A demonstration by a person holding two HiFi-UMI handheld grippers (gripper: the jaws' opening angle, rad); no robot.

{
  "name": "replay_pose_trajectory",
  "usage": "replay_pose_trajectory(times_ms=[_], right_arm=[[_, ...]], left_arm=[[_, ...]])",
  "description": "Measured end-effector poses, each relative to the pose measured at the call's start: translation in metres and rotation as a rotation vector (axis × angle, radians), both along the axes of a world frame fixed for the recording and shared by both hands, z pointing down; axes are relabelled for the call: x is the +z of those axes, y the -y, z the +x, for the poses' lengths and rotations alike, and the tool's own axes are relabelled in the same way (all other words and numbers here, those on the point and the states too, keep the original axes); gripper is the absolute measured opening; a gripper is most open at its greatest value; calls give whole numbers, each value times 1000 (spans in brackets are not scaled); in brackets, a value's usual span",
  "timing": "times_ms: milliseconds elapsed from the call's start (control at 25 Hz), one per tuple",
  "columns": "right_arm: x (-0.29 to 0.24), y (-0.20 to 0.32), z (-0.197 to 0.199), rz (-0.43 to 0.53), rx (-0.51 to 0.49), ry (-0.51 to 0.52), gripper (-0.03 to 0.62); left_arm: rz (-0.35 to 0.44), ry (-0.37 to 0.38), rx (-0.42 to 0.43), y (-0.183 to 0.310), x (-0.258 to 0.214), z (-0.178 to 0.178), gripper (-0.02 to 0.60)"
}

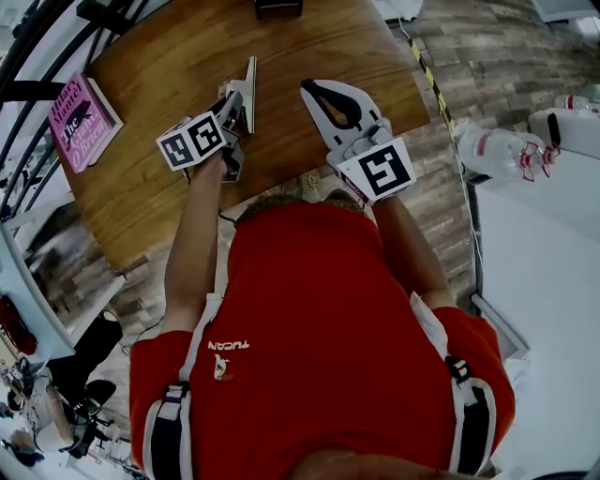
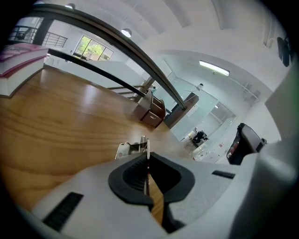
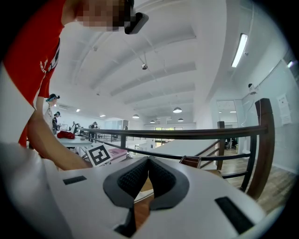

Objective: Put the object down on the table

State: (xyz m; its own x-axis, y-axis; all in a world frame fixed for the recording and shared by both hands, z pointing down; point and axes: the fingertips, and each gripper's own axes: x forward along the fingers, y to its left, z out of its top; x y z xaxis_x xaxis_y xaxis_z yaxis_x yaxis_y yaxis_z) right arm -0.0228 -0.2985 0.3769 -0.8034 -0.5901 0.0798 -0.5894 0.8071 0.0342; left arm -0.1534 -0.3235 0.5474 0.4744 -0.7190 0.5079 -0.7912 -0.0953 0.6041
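Observation:
My left gripper (image 1: 251,77) is turned on its side over the wooden table (image 1: 169,66), so the head view sees it edge-on. It is shut on a small thin metal piece (image 2: 131,148): a flat strip sits between the pads and a silvery bracket part sticks out to the left of the tips (image 2: 147,156). The piece hangs a little above the tabletop (image 2: 70,126). My right gripper (image 1: 309,88) lies flat beside it on the right. Its jaws (image 3: 148,162) are shut, the dark pads meet and hold nothing.
A pink book (image 1: 82,122) lies at the table's left edge (image 2: 18,56). A dark box (image 1: 278,7) stands at the far edge. A plastic bottle (image 1: 497,150) lies on the white surface at the right. A dark railing (image 3: 187,134) runs behind the table.

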Motion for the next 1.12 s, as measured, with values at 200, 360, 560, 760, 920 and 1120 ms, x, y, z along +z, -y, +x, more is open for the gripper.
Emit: replay_pose_trajectory(times_ms=[200, 360, 560, 760, 920, 1120], right_arm=[[1, -1, 0, 6, 0, -5, 25], [2, -2, 2, 5, 7, -12, 25], [3, -3, 4, -3, 18, -19, 25], [5, -4, 6, -2, 10, -16, 25], [7, -5, 7, -15, 19, -27, 25], [5, -6, 6, 1, 3, -9, 25]], left_arm=[[-15, -3, 4, 2, 7, -2, 11], [-21, -8, -7, 2, 12, -4, 12], [-12, 5, -19, 3, 13, -7, 18], [-16, 21, -18, 2, 16, -6, 164], [1, 39, -27, 0, 16, -7, 209], [1, 90, -41, -3, 17, -12, 250]])
